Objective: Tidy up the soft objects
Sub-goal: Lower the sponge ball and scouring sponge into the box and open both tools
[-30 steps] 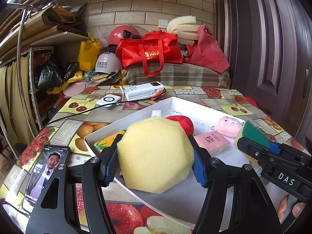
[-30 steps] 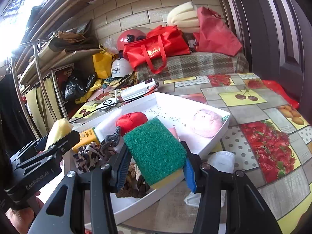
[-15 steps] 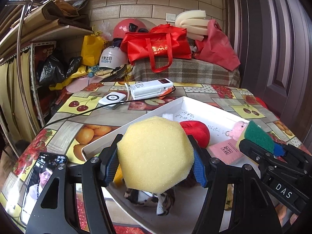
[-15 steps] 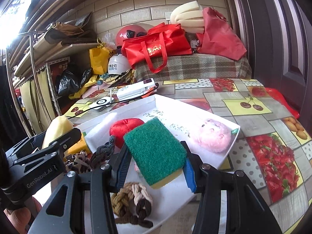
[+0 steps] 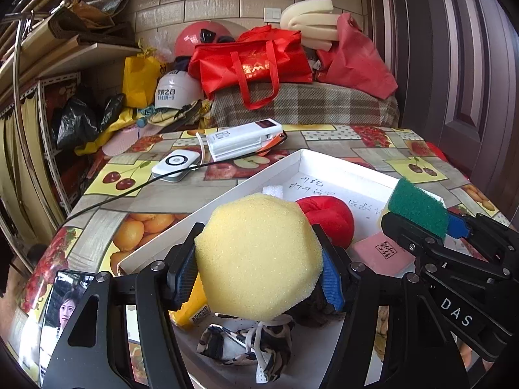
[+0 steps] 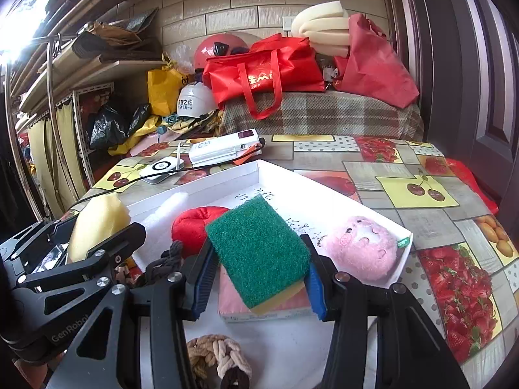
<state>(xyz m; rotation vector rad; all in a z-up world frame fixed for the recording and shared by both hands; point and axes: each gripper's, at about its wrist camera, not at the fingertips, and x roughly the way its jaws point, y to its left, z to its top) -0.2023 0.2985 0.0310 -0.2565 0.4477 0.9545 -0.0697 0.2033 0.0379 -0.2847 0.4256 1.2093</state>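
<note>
Two sponges: yellow sponge [image 5: 259, 256], green scouring sponge [image 6: 259, 249]; two helmets: red helmet [image 5: 201, 40], white helmet [image 5: 172, 89].

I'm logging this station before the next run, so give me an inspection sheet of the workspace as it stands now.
Surface: table under a fruit-print cloth, white tray on it.
Job's things: yellow sponge and green scouring sponge held over the tray; red plush, pink plush, pink pad, braided scrunchie and camouflage cloth lie in it.
Clutter: phone, white power bank, white round-dial device.
Grippers: left gripper shut on the yellow sponge; right gripper shut on the green scouring sponge.
Cables: black cable across the table.
Surroundings: brick wall, shelves, red bags, helmets, door.
</note>
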